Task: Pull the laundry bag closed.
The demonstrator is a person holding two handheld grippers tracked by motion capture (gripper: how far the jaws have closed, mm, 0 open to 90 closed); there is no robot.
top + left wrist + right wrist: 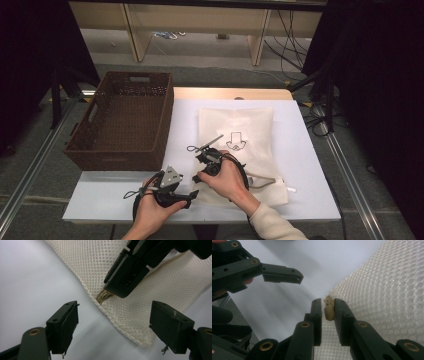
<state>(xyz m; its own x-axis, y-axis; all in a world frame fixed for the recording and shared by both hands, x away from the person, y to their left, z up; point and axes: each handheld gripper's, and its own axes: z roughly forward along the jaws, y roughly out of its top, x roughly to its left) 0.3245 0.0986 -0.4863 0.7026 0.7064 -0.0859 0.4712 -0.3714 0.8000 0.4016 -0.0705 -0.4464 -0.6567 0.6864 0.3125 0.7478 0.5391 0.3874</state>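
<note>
Between the two grippers: the near left edge of the mesh bag (240,150), which lies flat on the white table (310,200)
Right gripper (328,308): jaws nearly together, pinching a small tan tab (329,310) that sticks out at the bag's edge
Left gripper (113,323): jaws spread wide, nothing between the pads; bare table and the bag's corner lie under the gap
Bag from the right gripper: netting runs off to its right and ahead; white table to its left
Bag from the left gripper: edge just ahead of its jaws and not touching them, the right gripper's black jaw above that edge
Right gripper view adds: the tan tab sits squeezed between the two pads, and one jaw of the left gripper hangs at upper left, apart from the bag
Left gripper view adds: the tab's frayed tan end pokes out under the right gripper's jaw, right at the seam
High view adds: both hands (155,207) side by side at the near table edge, an arrow mark printed on the bag, a cord trailing off its near right corner, a brown wicker basket (122,120) well to the left of the left gripper
Open room: bare table between basket and bag, and along the near edge under the left gripper
Edges: the basket overhangs the table's left edge
</note>
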